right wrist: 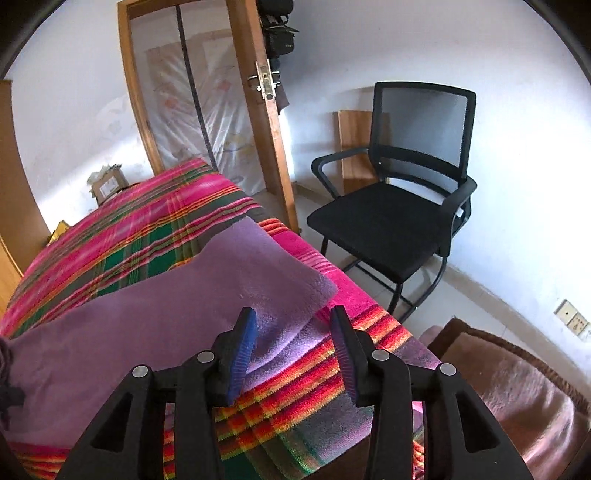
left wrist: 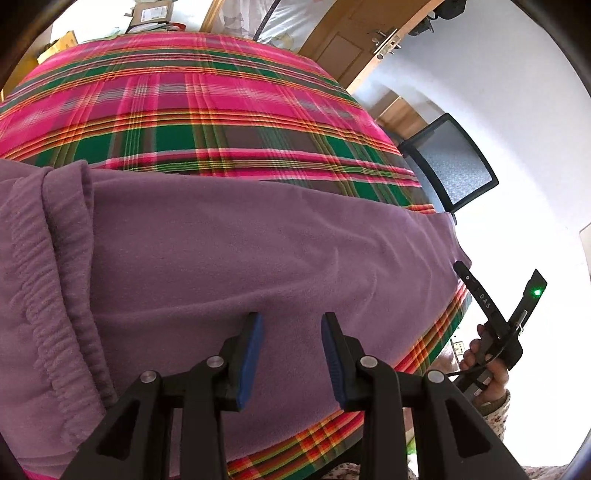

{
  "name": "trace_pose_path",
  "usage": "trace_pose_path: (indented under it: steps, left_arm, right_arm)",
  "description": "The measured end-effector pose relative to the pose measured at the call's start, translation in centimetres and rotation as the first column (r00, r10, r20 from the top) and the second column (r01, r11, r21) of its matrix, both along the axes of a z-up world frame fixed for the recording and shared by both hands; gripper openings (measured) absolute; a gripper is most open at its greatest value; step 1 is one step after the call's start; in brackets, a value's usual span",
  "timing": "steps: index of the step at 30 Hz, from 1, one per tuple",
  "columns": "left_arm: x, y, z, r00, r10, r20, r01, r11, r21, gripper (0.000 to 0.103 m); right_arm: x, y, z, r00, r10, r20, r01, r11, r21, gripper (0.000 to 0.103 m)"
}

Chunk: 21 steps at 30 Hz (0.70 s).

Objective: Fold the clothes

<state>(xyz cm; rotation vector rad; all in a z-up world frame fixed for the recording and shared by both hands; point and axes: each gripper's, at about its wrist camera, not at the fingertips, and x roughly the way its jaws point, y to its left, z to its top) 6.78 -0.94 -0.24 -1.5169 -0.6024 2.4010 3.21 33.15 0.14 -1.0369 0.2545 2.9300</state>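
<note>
Both tools tilt downward with jaws apart, left tool (left wrist: 291, 325) and right tool (right wrist: 291, 321) above purple fleece trousers (left wrist: 221, 251).

Left of the left gripper's jaws, the purple garment (left wrist: 229, 251) runs past the picture's edge, its gathered waistband cut off there. The gripper's own arms hide the cloth straight beneath them. Right of those jaws, the person's hand (left wrist: 484, 373) is half hidden by the right gripper's handle. Beyond the jaws, the cardboard box (left wrist: 149, 14) is clipped, its label too small to read.
</note>
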Motion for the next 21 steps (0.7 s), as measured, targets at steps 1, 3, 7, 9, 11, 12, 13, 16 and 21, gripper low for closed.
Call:
trace_pose_path:
  steps: [1, 3, 7, 9, 11, 12, 13, 16, 21]
  left_arm:
    - [0.0, 0.0, 0.0, 1.0, 0.001, 0.0, -0.001, 1.0, 0.001, 0.033]
    - [0.0, -0.1, 0.0, 1.0, 0.004, 0.001, -0.004, 1.0, 0.007, 0.033]
    - [0.0, -0.1, -0.1, 1.0, 0.009, 0.001, -0.009, 1.0, 0.013, 0.034]
    - [0.1, 0.0, 0.0, 1.0, 0.008, 0.0, -0.008, 1.0, 0.008, 0.034]
    - [0.1, 0.0, 0.0, 1.0, 0.008, -0.001, -0.008, 1.0, 0.007, 0.034]
    - [0.0, 0.0, -0.1, 1.0, 0.008, -0.001, -0.008, 1.0, 0.008, 0.034]
    - [0.0, 0.0, -0.1, 1.0, 0.008, -0.002, -0.008, 1.0, 0.009, 0.034]
    - [0.1, -0.1, -0.1, 1.0, 0.009, -0.004, -0.009, 1.0, 0.014, 0.034]
    - [0.3, -0.3, 0.0, 1.0, 0.01, -0.007, -0.01, 1.0, 0.027, 0.034]
  right_arm:
    - [-0.1, -0.1, 0.0, 1.0, 0.002, 0.0, -0.002, 1.0, 0.002, 0.036]
    - [-0.2, -0.1, 0.0, 1.0, 0.002, 0.0, -0.002, 1.0, -0.001, 0.032]
    - [-0.3, 0.4, -0.1, 1.0, 0.021, 0.0, -0.021, 0.998, -0.052, 0.015]
    - [-0.4, 0.5, -0.2, 0.999, 0.033, -0.001, -0.033, 0.997, -0.069, 0.014]
    - [-0.3, 0.3, 0.1, 0.999, 0.048, -0.011, -0.048, 0.996, -0.072, 0.012]
    - [-0.1, 0.1, 0.4, 0.998, 0.054, -0.025, -0.056, 0.996, -0.073, 0.012]
    - [0.0, 0.0, 0.7, 0.997, 0.062, -0.036, -0.065, 0.995, -0.075, 0.012]
    - [0.6, -0.7, 1.8, 0.994, 0.085, -0.07, -0.09, 0.994, -0.066, 0.012]
    - [1.9, -2.5, 4.4, 0.979, 0.151, -0.139, -0.159, 0.986, -0.05, 0.012]
